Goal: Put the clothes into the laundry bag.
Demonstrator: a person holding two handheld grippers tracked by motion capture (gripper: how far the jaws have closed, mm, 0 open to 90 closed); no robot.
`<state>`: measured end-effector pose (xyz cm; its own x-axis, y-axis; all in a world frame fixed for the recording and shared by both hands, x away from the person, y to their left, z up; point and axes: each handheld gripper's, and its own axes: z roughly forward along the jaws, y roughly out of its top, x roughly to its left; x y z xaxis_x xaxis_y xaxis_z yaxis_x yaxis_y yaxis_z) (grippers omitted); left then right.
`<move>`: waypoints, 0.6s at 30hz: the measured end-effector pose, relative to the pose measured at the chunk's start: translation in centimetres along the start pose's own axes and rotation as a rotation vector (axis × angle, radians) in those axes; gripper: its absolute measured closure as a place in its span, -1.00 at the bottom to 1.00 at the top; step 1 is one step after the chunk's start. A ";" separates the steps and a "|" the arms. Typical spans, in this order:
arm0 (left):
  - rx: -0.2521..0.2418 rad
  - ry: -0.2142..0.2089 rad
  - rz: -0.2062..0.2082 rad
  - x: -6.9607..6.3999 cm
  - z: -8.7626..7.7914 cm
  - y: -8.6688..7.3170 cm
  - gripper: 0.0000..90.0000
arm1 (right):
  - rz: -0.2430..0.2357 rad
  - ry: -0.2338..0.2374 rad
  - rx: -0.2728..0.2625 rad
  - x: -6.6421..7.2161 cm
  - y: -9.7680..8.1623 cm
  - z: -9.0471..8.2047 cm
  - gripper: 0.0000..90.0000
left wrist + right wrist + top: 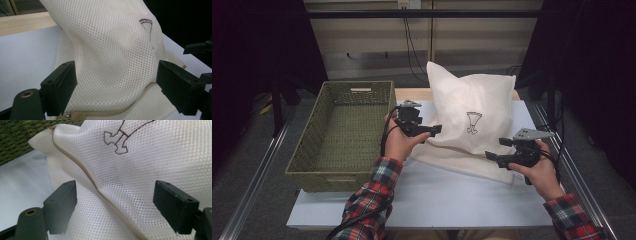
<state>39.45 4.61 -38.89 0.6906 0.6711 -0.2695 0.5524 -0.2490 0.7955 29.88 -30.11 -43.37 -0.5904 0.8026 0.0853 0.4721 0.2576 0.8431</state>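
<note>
A white mesh bag [472,107] with a small brown drawing on it stands slumped on the white table top [452,195]. My left gripper [432,131] sits at the bag's left lower edge, held in a hand with a plaid sleeve. In the left gripper view its jaws [116,82] stand wide apart, with the mesh [112,50] just beyond them and a zipper pull [66,116] low down. My right gripper [496,149] is at the bag's right front corner. Its jaws [115,202] are also spread open, and the bag's seam [82,170] runs between them, clear of the pads.
An empty green woven basket [312,140] stands at the left, half off the table top. Metal rails run along both sides of the table. A wooden strip [22,22] borders the far edge behind the bag.
</note>
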 end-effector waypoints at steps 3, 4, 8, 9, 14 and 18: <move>-0.007 -0.002 0.002 0.1 -0.4 -0.1 -0.64 | 0.009 0.004 -0.001 -0.1 -0.3 -0.5 -0.58; -0.009 -0.004 0.000 0.2 -0.6 -0.2 -0.64 | 0.012 0.009 -0.001 -0.2 -0.4 -0.6 -0.59; -0.017 0.003 0.003 0.5 -1.2 -0.3 -0.67 | 0.021 0.000 -0.003 -0.5 -0.8 -1.2 -0.60; -0.022 0.000 -0.001 0.5 -1.3 -0.3 -0.67 | 0.029 -0.001 -0.009 -0.6 -0.9 -1.4 -0.60; -0.030 -0.003 0.002 0.6 -2.1 -0.5 -0.68 | 0.033 -0.001 -0.018 -0.8 -1.2 -2.3 -0.62; -0.033 -0.010 0.005 0.7 -2.6 -0.7 -0.70 | 0.037 -0.008 -0.031 -0.9 -1.3 -2.8 -0.63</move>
<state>38.32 7.05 -38.25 0.6977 0.6633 -0.2708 0.5334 -0.2286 0.8144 27.95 -32.69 -43.07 -0.5674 0.8158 0.1121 0.4729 0.2114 0.8554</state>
